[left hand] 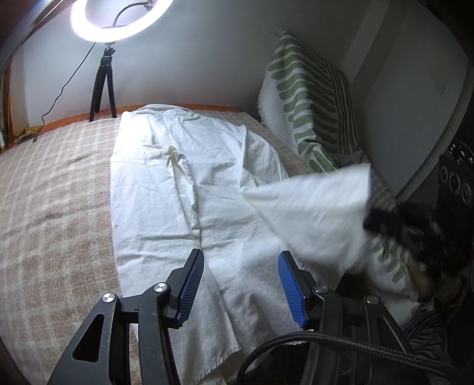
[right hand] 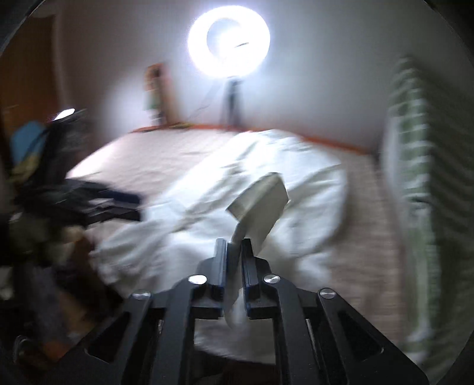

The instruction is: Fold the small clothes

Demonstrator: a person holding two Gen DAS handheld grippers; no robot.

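Observation:
White trousers lie flat and lengthwise on a checked blanket. My left gripper hovers over the crotch seam near the legs, open, with nothing between its blue pads. One trouser leg is lifted off the bed at the right, held by my blurred right gripper. In the right wrist view, that gripper is shut on the leg's hem, which sticks up folded from between the fingers above the rest of the trousers. The left gripper shows blurred at the left.
A ring light on a black tripod stands by the far wall, its cable trailing left. A green leaf-patterned cushion leans against the wall at the right. Dark equipment sits at the far right edge.

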